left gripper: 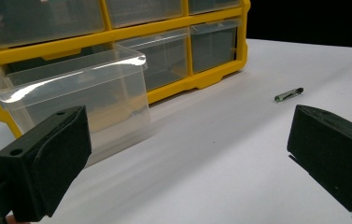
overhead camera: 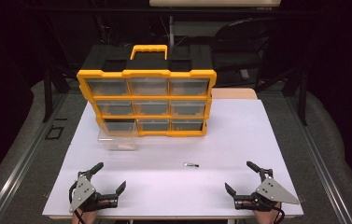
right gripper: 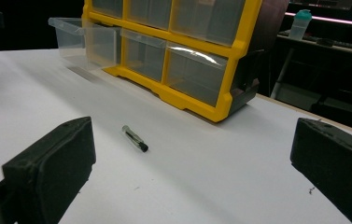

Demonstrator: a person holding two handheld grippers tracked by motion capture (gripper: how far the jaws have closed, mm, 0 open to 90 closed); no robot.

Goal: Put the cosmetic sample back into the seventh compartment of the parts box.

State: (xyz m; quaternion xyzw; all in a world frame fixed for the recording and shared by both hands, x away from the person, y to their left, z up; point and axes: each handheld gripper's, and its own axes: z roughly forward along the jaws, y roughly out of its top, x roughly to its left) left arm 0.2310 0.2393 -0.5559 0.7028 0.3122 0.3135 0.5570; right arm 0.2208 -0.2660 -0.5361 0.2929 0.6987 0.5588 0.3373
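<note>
A yellow and black drawer cabinet (overhead camera: 148,100) stands at the back of the white table (overhead camera: 239,130). Its bottom-left clear drawer (overhead camera: 117,139) is pulled out onto the table; the same drawer (left gripper: 78,100) is close ahead in the left gripper view. A small metal pin with a dark tip (overhead camera: 191,164) lies on the table, seen as the pin (right gripper: 135,138) in the right gripper view and the pin (left gripper: 289,94) in the left gripper view. My left gripper (overhead camera: 109,176) rests at the front left, open and empty. My right gripper (overhead camera: 240,176) rests at the front right, open and empty.
The cabinet has a yellow handle (overhead camera: 149,49) on top and several closed clear drawers. A wooden surface (overhead camera: 234,93) shows behind the table's back right corner. A bottle (right gripper: 299,24) stands on a far dark shelf.
</note>
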